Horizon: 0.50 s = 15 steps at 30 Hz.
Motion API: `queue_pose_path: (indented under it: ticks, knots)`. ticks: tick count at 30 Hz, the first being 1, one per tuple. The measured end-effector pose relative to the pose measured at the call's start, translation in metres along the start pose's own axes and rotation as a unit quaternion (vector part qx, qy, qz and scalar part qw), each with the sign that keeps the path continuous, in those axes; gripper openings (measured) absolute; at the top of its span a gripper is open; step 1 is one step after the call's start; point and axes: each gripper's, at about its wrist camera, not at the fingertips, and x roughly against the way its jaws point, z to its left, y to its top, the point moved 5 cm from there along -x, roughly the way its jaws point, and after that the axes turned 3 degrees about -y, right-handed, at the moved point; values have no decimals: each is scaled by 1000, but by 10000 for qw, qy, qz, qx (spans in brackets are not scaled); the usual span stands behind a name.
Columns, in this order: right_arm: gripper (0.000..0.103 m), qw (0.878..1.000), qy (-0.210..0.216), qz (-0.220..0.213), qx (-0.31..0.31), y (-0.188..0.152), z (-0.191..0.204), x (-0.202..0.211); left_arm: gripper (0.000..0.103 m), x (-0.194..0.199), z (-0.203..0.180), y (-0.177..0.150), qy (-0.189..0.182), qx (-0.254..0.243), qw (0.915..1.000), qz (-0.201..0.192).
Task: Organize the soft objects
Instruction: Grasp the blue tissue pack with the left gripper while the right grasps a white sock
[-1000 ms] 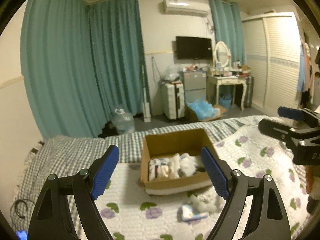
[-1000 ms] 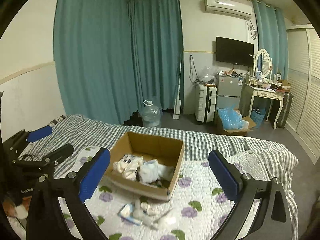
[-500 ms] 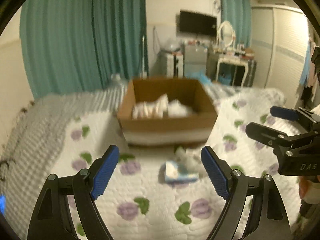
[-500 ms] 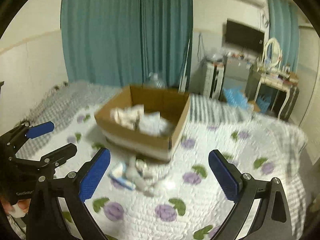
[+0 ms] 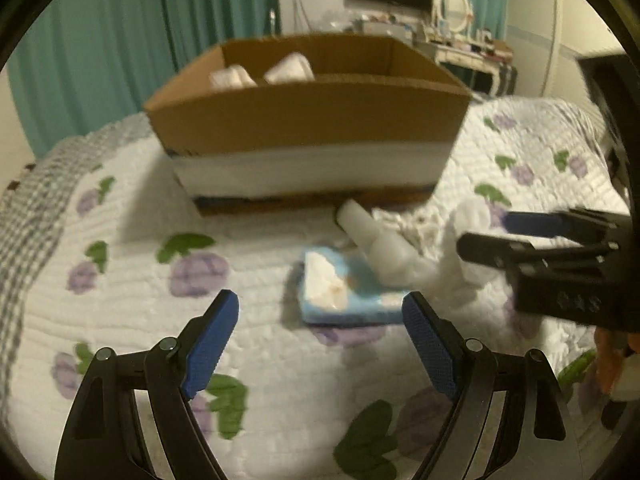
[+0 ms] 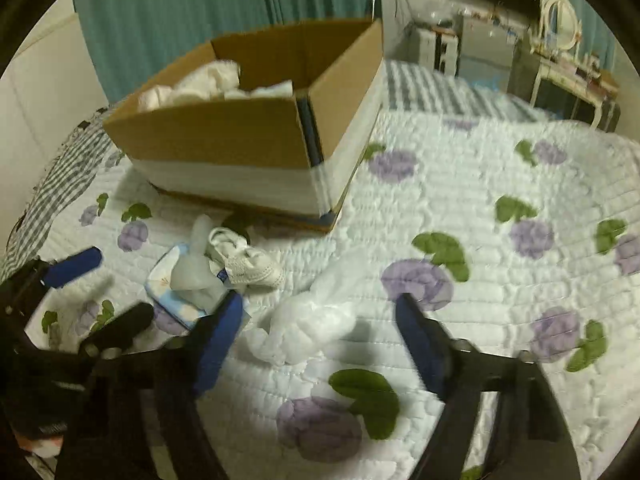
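The crumpled white plastic bag [image 6: 308, 328] lies on the bed's quilt [image 6: 480, 200] before the cardboard box [image 6: 248, 136]. I've dropped both grippers from room height to it. My right gripper [image 6: 320, 344] is closing, bag between the jaws, untouched. My left gripper [image 5: 320, 344] hangs open over the blue tissue pack [image 5: 344, 296].

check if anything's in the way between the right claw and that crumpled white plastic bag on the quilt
Nothing visible blocks it. The crumpled white plastic bag lies on the floral quilt, just ahead of the right claw, whose jaws are closing with only bare quilt between them. The tissue pack sits off to its left.
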Motion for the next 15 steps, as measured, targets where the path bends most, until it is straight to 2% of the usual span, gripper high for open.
queue_pose_path:
  ticks: [2, 5, 10, 14, 15]
  knots:
    - [38, 9998, 75, 180, 61, -1, 4, -8, 85, -7, -3, -5, -106, -87, 9998, 117]
    - [36, 9997, 38, 179, 146, -2, 8, -10, 85, -15, -9, -10, -314, -189, 9990, 268]
    - [35, 9999, 84, 60, -62, 2, 0, -4, 84, -27, -13, -14, -496, -308, 9972, 461]
    - [35, 9997, 81, 27, -210, 4, -5, -1, 83, -39, -10, -4, -720, -130, 9956, 581]
    - [35, 9997, 84, 16, -229, 4, -6, -1, 77, -41, -9, -4, -721, -122, 9955, 596]
